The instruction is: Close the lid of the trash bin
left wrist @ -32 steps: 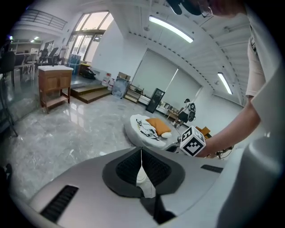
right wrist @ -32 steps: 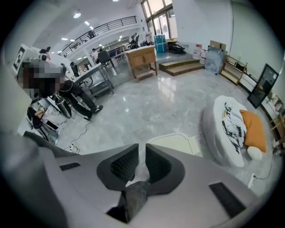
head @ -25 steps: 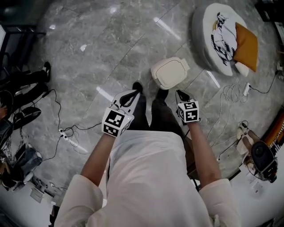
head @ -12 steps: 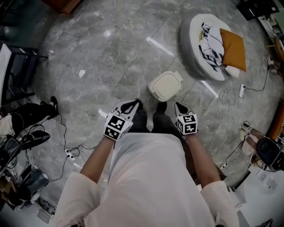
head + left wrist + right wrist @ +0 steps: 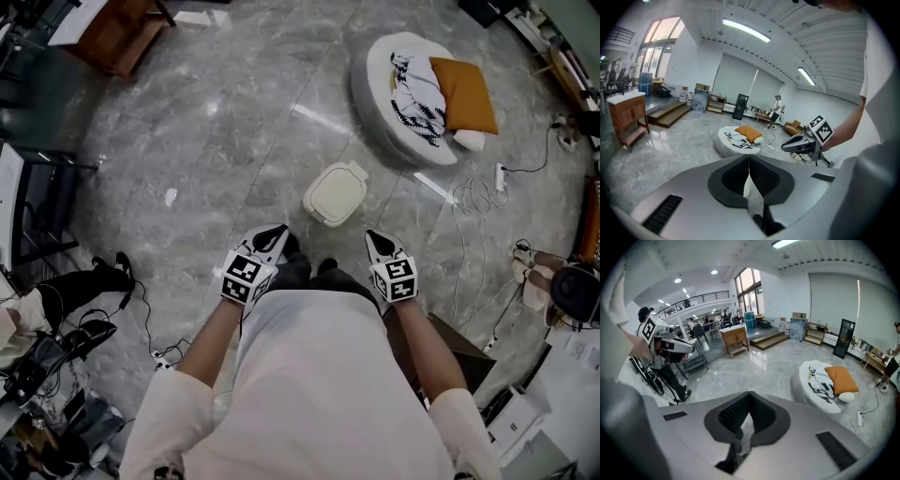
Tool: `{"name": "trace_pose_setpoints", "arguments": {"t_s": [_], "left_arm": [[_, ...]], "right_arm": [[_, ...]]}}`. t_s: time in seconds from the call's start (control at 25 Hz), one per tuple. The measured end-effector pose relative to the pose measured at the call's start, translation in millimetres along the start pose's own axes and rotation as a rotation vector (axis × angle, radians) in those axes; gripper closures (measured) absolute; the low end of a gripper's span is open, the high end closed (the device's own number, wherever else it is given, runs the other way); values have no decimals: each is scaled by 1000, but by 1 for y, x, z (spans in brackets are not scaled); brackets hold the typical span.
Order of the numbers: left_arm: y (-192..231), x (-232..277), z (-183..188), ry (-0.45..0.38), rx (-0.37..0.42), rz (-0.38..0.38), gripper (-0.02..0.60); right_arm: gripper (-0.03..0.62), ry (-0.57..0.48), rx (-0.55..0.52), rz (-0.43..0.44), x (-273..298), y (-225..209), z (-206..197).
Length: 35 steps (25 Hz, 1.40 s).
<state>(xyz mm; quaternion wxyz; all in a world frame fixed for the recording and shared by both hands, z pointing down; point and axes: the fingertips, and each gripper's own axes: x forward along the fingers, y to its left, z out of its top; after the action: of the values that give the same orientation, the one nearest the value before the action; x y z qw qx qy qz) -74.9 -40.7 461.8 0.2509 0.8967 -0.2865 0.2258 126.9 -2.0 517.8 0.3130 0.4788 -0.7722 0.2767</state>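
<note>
Bin (image 5: pixel 335 193) at 12 o'clock sits lidded; left gripper (image 5: pixel 274 232) and right gripper (image 5: pixel 373 237) hang clear, clenched empty, job seemingly done.

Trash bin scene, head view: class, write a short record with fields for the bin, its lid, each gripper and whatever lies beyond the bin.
bin: cream trash bin on the grey marble floor, just ahead of the person's feet
lid: down, closed
left gripper: jaws together, nothing between them, apart from the bin
right gripper: jaws together, nothing between them, apart from the bin
beyond the bin: round white pouf bearing an orange cushion and a black-and-white cloth
</note>
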Motion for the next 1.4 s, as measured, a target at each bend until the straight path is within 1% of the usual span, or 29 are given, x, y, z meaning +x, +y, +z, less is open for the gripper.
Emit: {"name": "trace_pose_setpoints", "arguments": {"t_s": [0.12,0.24,0.52,0.72,0.92,1.12,1.24,1.4], "left_arm": [[-14,0,5,-16,24,-11,563],[-26,-2,5,-24,44,-1,563],[-52,-8,3,-28,59,30,563],[-77,-10,5,-53,59,50,563],[-105,-22,3,-84,21,36,563],[-122,-37,5,-114,37,67,563],[-130,-49,0,-122,47,86,563],[-139,-63,-10,-130,52,109,563]], "right_arm": [[565,-40,5,6,-14,-2,0],[566,-68,8,1,-29,-6,-5],[565,-147,16,-25,-70,-15,-6],[565,-207,14,-49,-103,-25,-14],[565,-247,32,-65,-135,-29,-36],[565,-269,44,-76,-157,-30,-55],[565,-283,62,-75,-166,-25,-68],[565,-288,58,-77,-172,-18,-83]]}}
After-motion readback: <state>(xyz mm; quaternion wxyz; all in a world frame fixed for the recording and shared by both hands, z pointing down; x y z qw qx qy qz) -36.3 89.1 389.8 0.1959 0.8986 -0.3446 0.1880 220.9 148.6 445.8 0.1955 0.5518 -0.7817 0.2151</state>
